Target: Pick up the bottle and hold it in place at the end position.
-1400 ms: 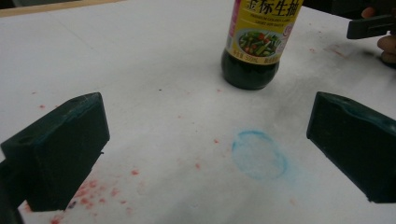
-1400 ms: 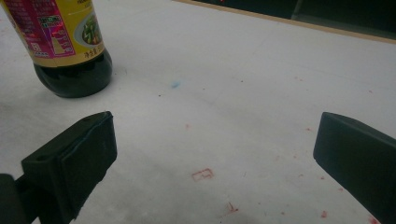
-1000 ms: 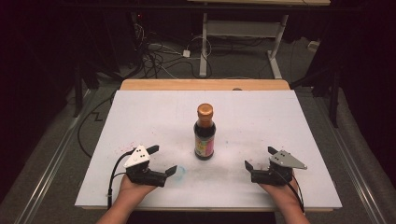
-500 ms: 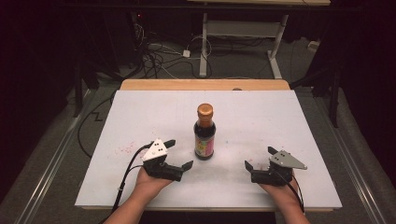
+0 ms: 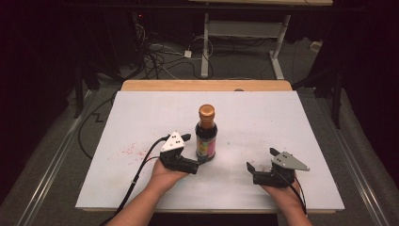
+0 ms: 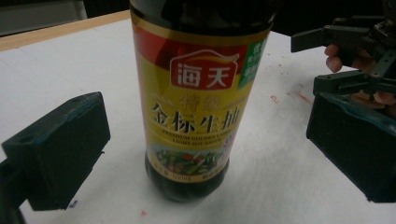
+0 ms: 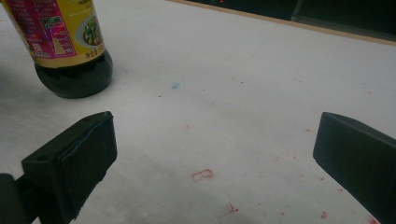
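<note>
My left gripper [image 5: 192,152] has moved from the near edge up to the bottle [image 5: 206,133] at the tabletop centre, jaws apart around it, probably to grasp; right gripper [image 5: 260,165] rests open.

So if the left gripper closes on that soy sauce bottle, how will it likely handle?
The soy sauce bottle looks rigid and nearly full of dark liquid, so probably heavy. It is tall on a narrow base, so a high push may tip it. Its glossy label could be slippery.
</note>
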{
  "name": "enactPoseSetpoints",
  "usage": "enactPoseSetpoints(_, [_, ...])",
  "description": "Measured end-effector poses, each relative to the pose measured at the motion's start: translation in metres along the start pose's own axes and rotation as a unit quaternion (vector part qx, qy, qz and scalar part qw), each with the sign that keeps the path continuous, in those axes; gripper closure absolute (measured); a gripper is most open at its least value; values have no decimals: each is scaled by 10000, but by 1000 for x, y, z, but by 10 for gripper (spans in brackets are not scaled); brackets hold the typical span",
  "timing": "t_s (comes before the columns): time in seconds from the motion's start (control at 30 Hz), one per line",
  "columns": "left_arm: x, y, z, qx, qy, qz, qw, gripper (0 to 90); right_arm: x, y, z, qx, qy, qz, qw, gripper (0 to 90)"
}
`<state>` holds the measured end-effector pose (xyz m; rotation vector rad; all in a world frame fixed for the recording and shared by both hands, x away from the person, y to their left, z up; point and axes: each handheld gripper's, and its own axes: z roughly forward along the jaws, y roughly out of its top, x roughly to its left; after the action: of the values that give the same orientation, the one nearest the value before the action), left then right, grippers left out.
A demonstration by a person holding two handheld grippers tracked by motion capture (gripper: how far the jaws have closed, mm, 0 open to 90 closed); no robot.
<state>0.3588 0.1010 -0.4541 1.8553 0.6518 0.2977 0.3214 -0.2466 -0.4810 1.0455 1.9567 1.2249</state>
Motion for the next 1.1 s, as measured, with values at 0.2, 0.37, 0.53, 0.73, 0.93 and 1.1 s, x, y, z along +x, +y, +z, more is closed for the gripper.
enactPoseSetpoints(0.2, [4,5,11,20,21,3,10000,0,0,0,0,-17,1,9,10000,3])
enactPoseSetpoints(0.37, [8,6,20,89,26,21,10000,25,0,0,0,-19,0,7,10000,3])
enactPoseSetpoints(0.53, [10,7,23,32,-7,-4,10000,63,0,0,0,-16,2,9,10000,3])
enactPoseSetpoints(0.73, [9,10,29,53,-102,86,9999,117,-1,0,-1,-6,45,11,10000,3])
enactPoseSetpoints(0.93, [10,11,33,37,-126,66,9999,171,-1,0,-1,-9,43,26,10000,3])
enactPoseSetpoints(1.1, [10,13,30,-7,-99,86,9999,255,-1,0,-1,-9,41,35,10000,3])
